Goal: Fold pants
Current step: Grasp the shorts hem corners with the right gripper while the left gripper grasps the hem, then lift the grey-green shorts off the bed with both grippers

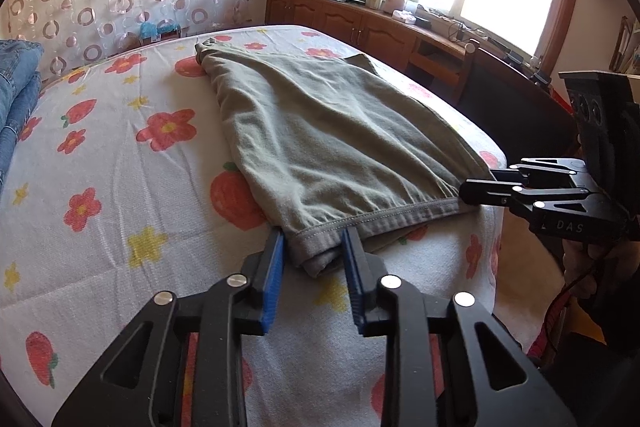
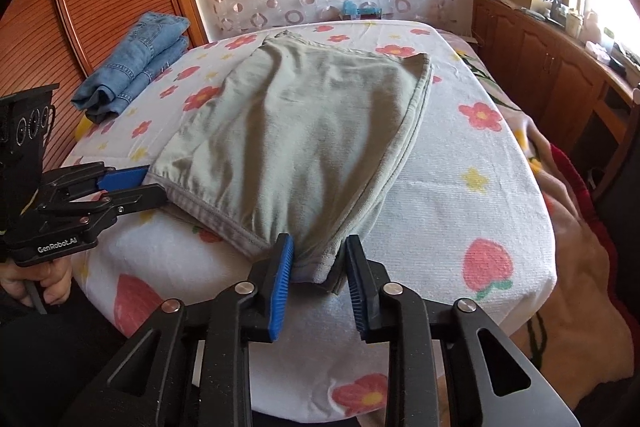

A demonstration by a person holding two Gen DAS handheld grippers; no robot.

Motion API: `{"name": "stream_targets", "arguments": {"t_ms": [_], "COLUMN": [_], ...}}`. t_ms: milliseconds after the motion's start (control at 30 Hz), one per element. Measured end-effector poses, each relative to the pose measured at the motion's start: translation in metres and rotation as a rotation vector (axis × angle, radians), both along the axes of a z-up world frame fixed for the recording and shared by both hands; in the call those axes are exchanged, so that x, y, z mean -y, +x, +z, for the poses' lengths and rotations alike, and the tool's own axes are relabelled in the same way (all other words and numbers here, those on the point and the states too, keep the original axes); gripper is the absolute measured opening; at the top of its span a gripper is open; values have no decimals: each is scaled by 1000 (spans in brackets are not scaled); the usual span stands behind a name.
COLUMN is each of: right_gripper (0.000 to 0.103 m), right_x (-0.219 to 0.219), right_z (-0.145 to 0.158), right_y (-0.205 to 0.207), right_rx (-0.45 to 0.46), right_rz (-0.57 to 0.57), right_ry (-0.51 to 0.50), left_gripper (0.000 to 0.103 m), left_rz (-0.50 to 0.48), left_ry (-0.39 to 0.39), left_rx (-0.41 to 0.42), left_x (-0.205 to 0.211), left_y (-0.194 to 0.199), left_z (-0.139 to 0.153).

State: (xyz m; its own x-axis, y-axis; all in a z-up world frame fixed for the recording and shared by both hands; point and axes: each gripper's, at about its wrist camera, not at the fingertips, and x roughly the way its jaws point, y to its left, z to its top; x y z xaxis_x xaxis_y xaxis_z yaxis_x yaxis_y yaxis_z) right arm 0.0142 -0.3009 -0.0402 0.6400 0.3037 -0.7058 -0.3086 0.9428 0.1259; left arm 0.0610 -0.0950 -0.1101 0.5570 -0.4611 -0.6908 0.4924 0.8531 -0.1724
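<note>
Gripping both near corners of the olive pants [image 1: 320, 131], which lie on the bed [image 1: 120, 155] already doubled leg-on-leg. Left gripper [image 1: 314, 259] has its blue pads narrowed w/ the hem corner bunched between them, apparently pinched; right gripper [image 2: 320, 263] likewise on the other corner. Judged approx. halfway: lengthwise fold done, crosswise fold toward the far end not yet made. Fabric looks soft, matte, faintly creased, w/ a stitched hem; outline roughly trapezoid. Bed cover is waffle-textured w/ flower print. Folded jeans [image 2: 136, 59] sit well apart at the bed's edge.
</note>
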Motion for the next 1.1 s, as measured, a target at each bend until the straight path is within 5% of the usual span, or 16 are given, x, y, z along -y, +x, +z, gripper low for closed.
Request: {"name": "stream_targets", "arguments": {"t_ms": [233, 433, 867, 1100], "right_gripper": [14, 12, 12, 12], "right_x": [6, 8, -5, -19], "right_z": [1, 19, 116, 151], "right_y": [0, -2, 5, -12], "right_rx": [5, 68, 325, 406], "right_rz": [-8, 6, 65, 130], "right_ry": [82, 105, 103, 147], "left_gripper": [12, 10, 10, 10], "left_rz": [-12, -13, 8, 40], "left_ry": [-27, -56, -81, -112], "left_rx": [6, 72, 309, 385], "left_x": [-3, -6, -24, -47], "left_y": [-1, -4, 7, -7], "left_z": [7, 36, 144, 178]}}
